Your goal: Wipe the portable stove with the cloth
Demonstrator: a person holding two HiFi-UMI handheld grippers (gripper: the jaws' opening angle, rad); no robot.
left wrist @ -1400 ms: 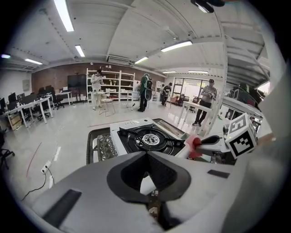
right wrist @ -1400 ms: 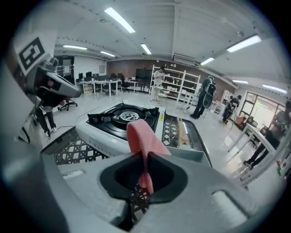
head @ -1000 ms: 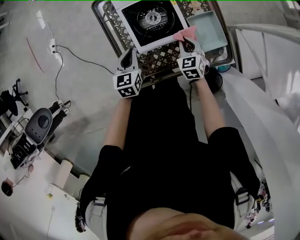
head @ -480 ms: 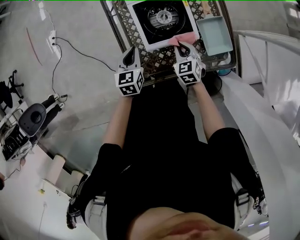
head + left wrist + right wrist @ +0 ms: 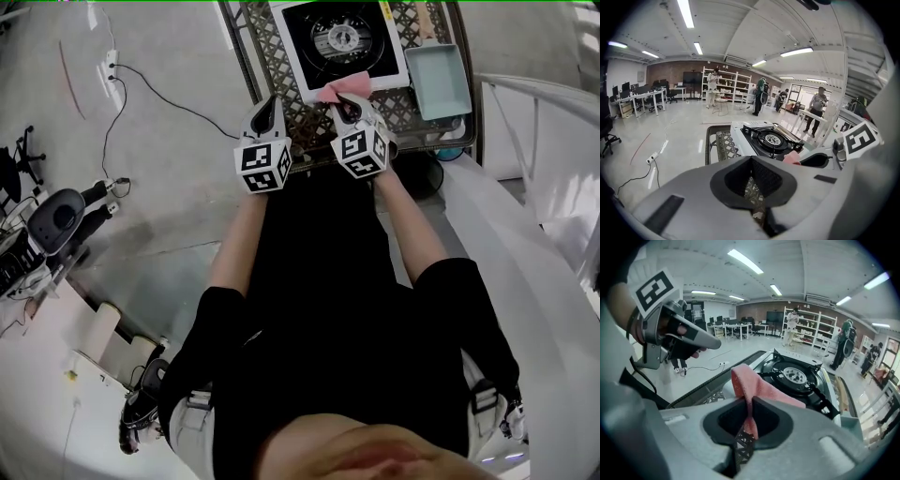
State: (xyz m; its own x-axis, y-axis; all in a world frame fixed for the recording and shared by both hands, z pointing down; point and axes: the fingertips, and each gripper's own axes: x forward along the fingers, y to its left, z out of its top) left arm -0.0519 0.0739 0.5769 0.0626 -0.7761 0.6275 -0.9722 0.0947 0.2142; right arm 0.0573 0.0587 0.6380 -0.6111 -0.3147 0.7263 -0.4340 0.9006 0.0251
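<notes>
Your stove sits on the lattice table straight ahead of you, and the tray is just beside it on your right, on the same lattice. The cloth is at the stove's near edge, pinched in your right gripper, which is right in front of the stove. Your left gripper is just left of the right one, over bare lattice by the stove's near left corner and apart from the stove. Way off to your left on the floor there's a chair, well apart from the table.
</notes>
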